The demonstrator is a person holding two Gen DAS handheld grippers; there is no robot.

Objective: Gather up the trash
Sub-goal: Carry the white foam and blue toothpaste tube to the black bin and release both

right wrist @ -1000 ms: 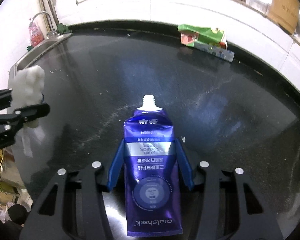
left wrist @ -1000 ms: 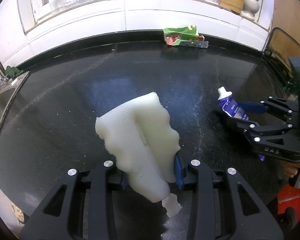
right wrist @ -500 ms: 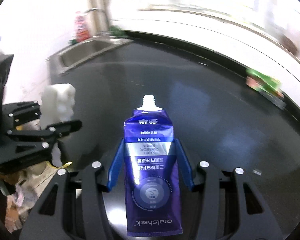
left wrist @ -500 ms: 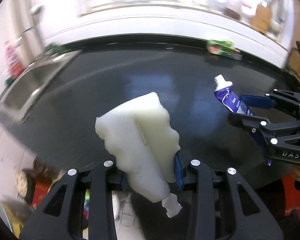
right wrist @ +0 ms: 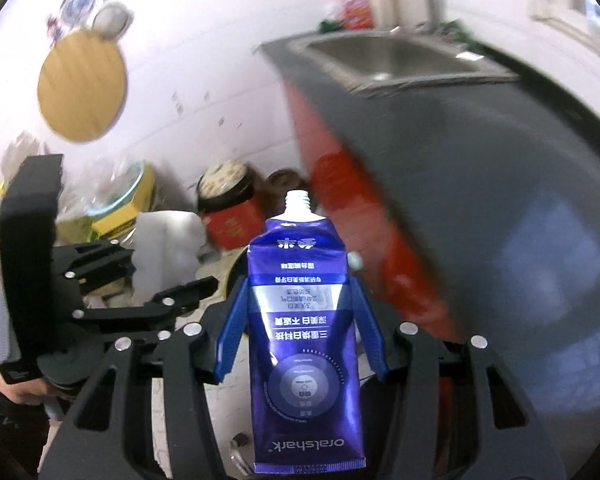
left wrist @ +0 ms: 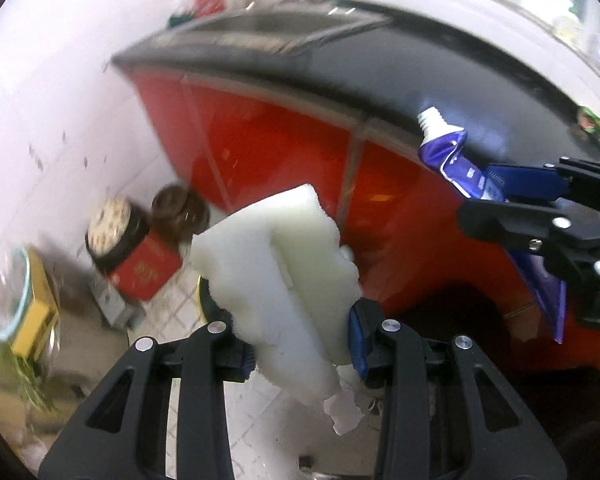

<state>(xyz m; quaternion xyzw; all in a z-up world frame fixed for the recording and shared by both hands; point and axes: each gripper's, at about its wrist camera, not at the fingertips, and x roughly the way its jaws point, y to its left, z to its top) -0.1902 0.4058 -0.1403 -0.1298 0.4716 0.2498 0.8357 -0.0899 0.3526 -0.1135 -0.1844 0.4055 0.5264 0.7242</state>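
The left gripper is clamped on a ragged white foam chunk; its blue pads press into the foam's lower part, and the rest of the chunk sticks up and forward past the fingertips, with a thin torn tail hanging down below them. In the right wrist view this same gripper shows at the left, the foam pinched between its black fingers.

The right gripper is closed on a purple toothpaste tube — the blue pads bear on both edges of the flat tube about midway along it. The tube points forward with its white threaded neck uncapped, and its crimped end reaches back toward the camera. From the left wrist view the right gripper comes in from the right edge, the tube jutting out up and to the left.

Both grippers hang off the black countertop, in front of the red cabinet fronts — below them lie a tiled floor, a red box and round tins. The steel sink sits in the counter behind
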